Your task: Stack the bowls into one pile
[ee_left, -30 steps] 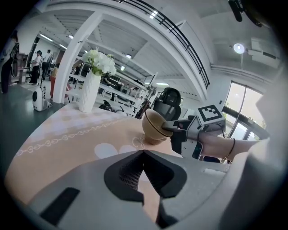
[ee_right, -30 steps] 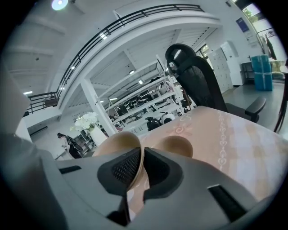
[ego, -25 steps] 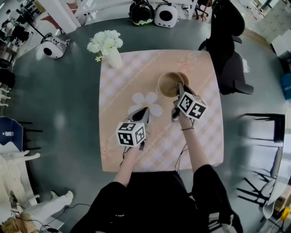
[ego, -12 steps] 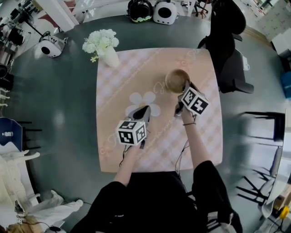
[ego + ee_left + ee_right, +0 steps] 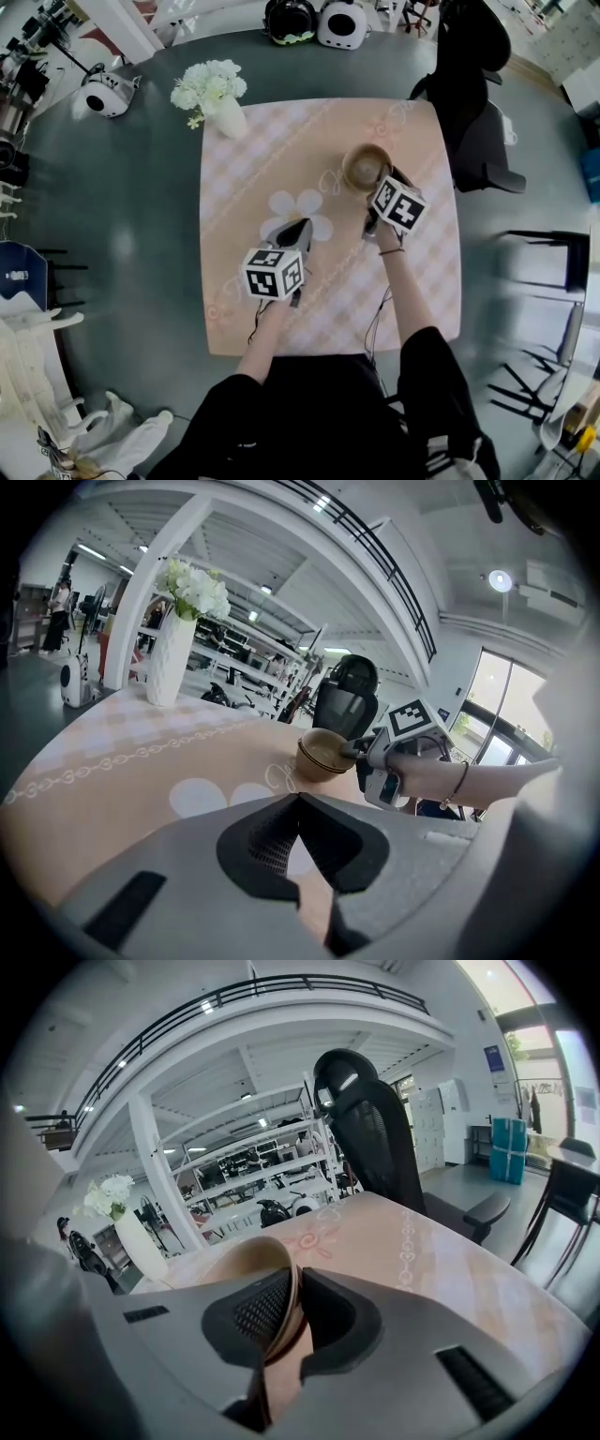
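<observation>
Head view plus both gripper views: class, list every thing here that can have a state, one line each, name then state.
bowls: upright on the table, apparently nested in one pile
right gripper: jaws shut on the bowls' rim
left gripper: jaws shut, empty
vase of flowers: upright, at the table's corner
office chair: unoccupied, beside the table

One pile of bowls (image 5: 364,167), their number unclear; one vase (image 5: 231,120) of flowers; one flower-shaped mat (image 5: 298,208); one office chair (image 5: 469,89).
</observation>
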### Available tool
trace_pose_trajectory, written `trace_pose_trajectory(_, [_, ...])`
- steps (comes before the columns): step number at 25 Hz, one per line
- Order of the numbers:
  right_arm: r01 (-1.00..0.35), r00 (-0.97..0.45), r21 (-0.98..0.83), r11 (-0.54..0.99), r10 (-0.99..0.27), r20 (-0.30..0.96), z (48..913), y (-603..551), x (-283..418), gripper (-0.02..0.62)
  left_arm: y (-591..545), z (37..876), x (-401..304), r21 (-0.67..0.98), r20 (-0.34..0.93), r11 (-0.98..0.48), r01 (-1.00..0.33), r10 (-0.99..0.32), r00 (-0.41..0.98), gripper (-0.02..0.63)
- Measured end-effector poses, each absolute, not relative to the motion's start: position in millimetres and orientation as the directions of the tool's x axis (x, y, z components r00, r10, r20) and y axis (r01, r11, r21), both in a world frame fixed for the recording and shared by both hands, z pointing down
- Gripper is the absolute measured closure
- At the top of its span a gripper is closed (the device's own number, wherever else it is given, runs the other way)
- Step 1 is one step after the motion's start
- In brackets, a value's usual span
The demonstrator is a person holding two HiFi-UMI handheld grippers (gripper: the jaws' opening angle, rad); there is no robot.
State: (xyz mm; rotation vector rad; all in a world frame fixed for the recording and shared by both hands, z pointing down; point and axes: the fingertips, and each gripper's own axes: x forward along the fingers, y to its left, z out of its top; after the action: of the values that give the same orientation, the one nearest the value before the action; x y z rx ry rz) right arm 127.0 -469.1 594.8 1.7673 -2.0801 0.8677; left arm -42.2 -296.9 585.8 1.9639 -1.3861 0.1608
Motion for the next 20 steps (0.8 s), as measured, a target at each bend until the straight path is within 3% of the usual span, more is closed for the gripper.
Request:
trace_pose_trajectory(11, [-0.981,-0.187,-0.153,0.119,-0.788,0.587,598.7,-472.7,125.4,0.573,-297.3,584.5,-43.3,0.479,0.479,-0.164,-0.863,-0.774,0.413,0.607])
trace_pose_trajectory(20, [-0.987,-0.158,-0.068,0.146,-0.794,0.588,602.5,-473.0,129.1,0.507,-296.9,584.4,-42.1,0.477,0.476,-0.171,-0.862,-0.774,0.417,0.609])
